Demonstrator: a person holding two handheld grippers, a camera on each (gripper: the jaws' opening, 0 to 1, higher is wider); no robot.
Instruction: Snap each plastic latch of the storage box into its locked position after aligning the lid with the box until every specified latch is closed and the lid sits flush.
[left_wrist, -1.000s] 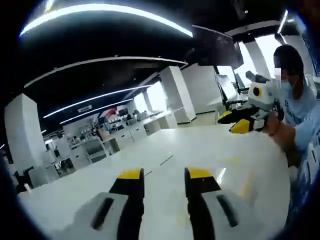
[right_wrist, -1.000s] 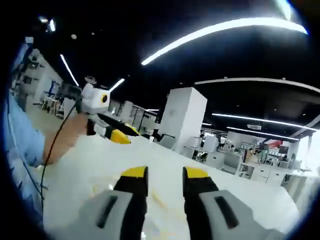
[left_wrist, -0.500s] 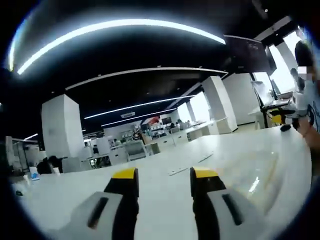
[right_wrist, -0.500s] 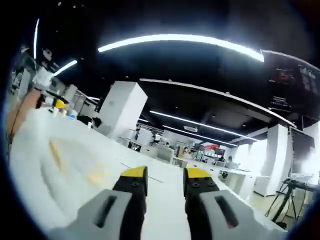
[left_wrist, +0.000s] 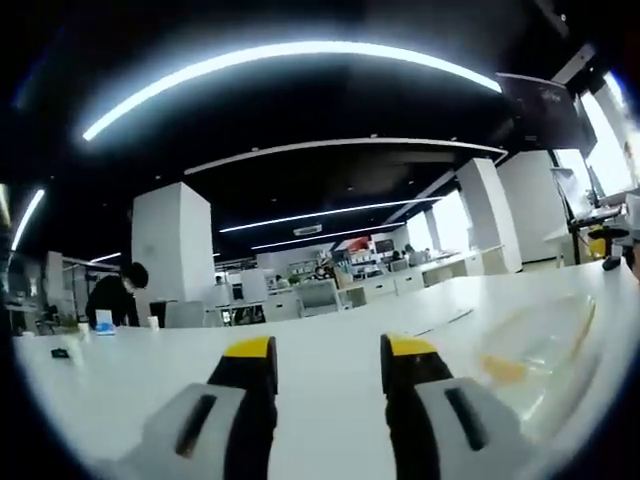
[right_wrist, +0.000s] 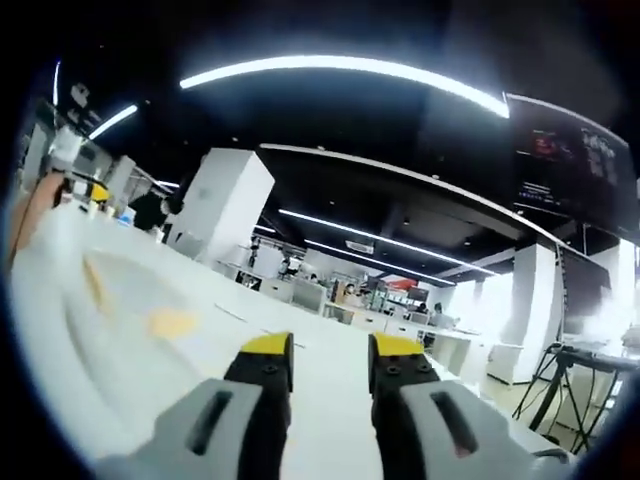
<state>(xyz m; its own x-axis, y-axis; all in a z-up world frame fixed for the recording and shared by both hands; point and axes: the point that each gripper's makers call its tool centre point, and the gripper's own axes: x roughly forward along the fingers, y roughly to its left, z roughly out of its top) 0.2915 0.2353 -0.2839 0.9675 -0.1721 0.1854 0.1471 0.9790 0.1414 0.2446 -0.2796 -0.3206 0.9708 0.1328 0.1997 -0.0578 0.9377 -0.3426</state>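
My left gripper (left_wrist: 328, 350) stands open over the white table (left_wrist: 150, 370), with nothing between its yellow-tipped jaws. To its right lies a clear plastic box part (left_wrist: 535, 345) with a yellow latch (left_wrist: 503, 369), blurred and apart from the jaws. The right gripper (left_wrist: 608, 238) shows small at the far right edge. In the right gripper view, my right gripper (right_wrist: 332, 347) is open and empty above the table (right_wrist: 330, 330). The clear plastic part (right_wrist: 120, 310) with its yellow latch (right_wrist: 172, 322) lies to the left. The left gripper (right_wrist: 82, 186) and a hand (right_wrist: 35, 205) show at the far left.
An open office lies beyond the table: white pillars (left_wrist: 172, 250), rows of desks (left_wrist: 330, 290) and a seated person in dark clothes (left_wrist: 118, 295) at the far left. A tripod (right_wrist: 560, 375) stands at the right of the right gripper view.
Both cameras have swung outward, so the other gripper has slid to the edge of each view and the clear plastic part has shifted sideways. Both pairs of jaws stand as before.
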